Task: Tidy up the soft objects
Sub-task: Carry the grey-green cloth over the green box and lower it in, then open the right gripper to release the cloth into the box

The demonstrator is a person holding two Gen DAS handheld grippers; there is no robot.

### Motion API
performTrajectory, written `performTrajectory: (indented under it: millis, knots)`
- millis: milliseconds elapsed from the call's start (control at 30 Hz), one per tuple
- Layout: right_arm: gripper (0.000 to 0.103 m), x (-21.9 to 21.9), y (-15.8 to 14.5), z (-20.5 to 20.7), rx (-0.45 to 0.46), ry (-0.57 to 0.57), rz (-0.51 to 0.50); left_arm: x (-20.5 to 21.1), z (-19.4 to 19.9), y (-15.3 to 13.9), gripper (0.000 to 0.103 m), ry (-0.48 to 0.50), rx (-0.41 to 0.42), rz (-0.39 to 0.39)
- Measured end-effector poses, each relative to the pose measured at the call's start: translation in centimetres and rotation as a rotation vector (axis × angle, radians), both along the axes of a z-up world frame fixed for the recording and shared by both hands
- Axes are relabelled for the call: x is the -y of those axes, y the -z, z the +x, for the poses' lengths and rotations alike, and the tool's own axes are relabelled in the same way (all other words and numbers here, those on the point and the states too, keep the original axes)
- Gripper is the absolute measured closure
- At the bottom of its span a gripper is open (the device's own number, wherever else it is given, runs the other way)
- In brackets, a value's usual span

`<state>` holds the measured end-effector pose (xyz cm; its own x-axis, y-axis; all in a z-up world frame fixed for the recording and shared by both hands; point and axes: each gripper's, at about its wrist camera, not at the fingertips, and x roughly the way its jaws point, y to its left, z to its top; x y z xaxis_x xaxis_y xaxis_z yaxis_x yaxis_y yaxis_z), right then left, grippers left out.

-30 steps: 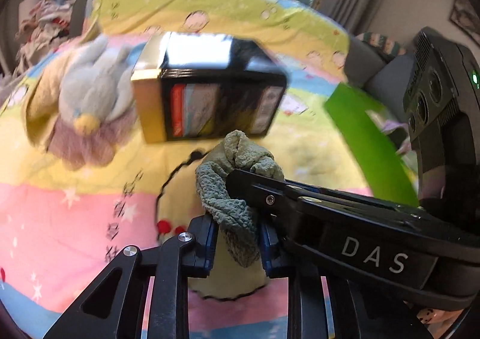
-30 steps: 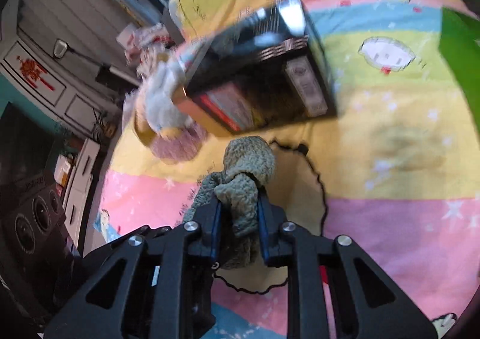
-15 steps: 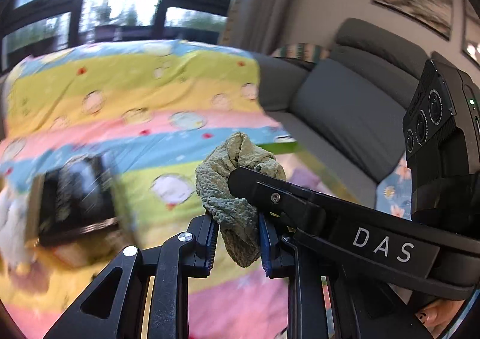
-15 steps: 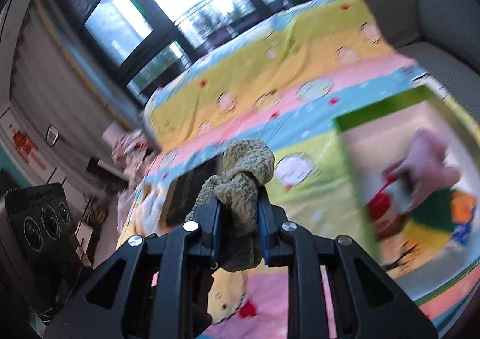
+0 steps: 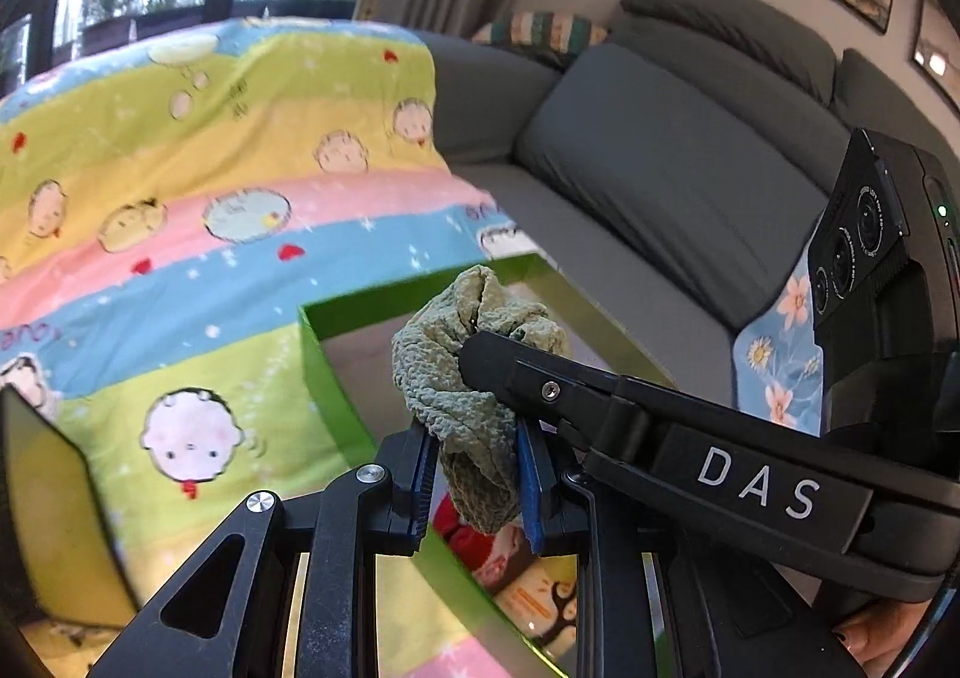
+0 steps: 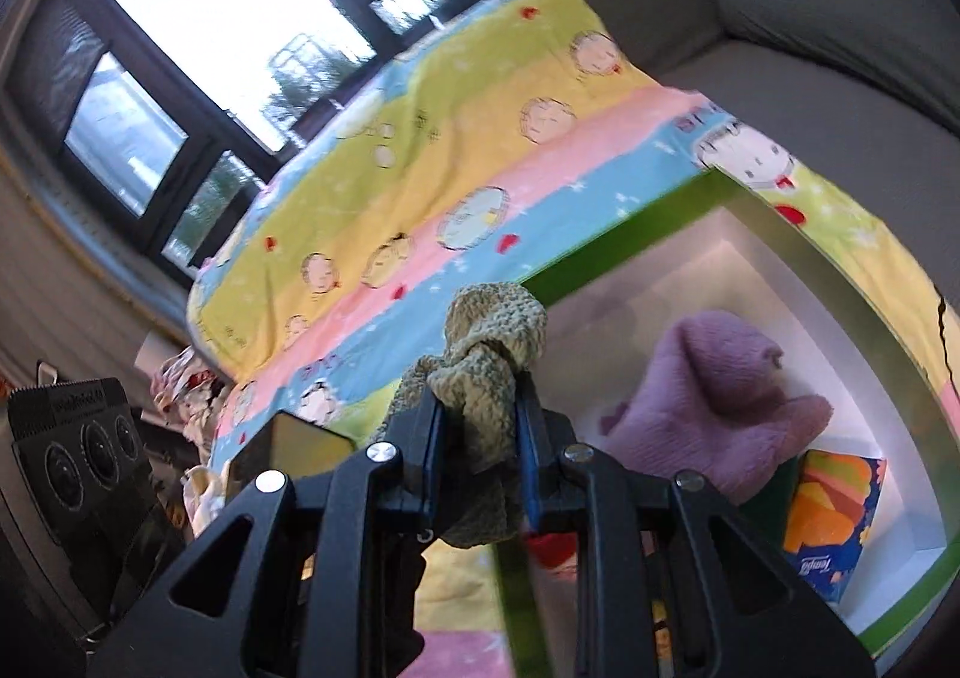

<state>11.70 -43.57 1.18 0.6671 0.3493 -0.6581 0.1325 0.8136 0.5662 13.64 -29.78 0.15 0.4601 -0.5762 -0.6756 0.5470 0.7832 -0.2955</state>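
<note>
Together, the left claw (image 5: 479, 459) and right claw (image 6: 480, 453) clench one knotted green knitted cloth (image 6: 487, 363) over the green-walled open box's (image 6: 606, 243) near corner, so next comes lowering it beside the purple plush (image 6: 720, 402) and releasing.

A crumpled sage-green knitted cloth (image 5: 474, 372) hangs bunched in a lumpy wad, its knotted top poking up and its tail drooping down, held above the near wall of the green box (image 6: 606, 240). Inside that white-lined box, a soft lilac knitted piece (image 6: 714, 408) slumps in a heap on the floor of it. Just beside the lilac piece, toward the box's near corner, stands a bright orange tissue pack (image 6: 831, 522), tilted a little.
</note>
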Motion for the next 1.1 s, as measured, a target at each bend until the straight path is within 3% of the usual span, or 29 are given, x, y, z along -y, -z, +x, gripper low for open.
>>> performTrajectory:
  millis: [333, 533, 633, 700, 800, 900, 967, 1100]
  knots:
    - [0.081, 1.7, 3.5, 0.8, -0.091, 0.056, 0.012, 2.4, 1.4, 3.3, 0.079, 0.030, -0.080, 0.053]
    - [0.079, 2.3, 3.9, 0.6, -0.103, 0.089, 0.016, 2.9, 1.2, 3.6, 0.079, 0.030, -0.071, 0.063]
    - [0.074, 2.4, 3.7, 0.4, -0.109, 0.099, 0.008, 2.8, 1.0, 3.3, 0.079, 0.030, -0.078, 0.063]
    - [0.066, 2.4, 3.4, 0.2, -0.108, 0.106, -0.001, 2.5, 0.6, 2.8, 0.079, 0.024, -0.067, 0.059]
    - [0.059, 2.6, 2.8, -0.5, -0.090, 0.116, -0.007, 2.0, 0.1, 2.0, 0.070, 0.019, -0.053, 0.050]
    - [0.053, 2.9, 1.9, -1.3, -0.065, 0.119, -0.011, 1.2, -0.6, 1.0, 0.052, 0.012, -0.035, 0.035]
    - [0.035, 3.1, 1.3, -2.1, -0.049, 0.137, -0.017, 0.7, -1.1, 0.3, 0.043, 0.014, -0.027, 0.012]
    - [0.027, 3.0, 0.2, -3.4, -0.023, 0.131, -0.040, -0.5, -2.1, -0.8, 0.030, 0.007, -0.029, 0.020]
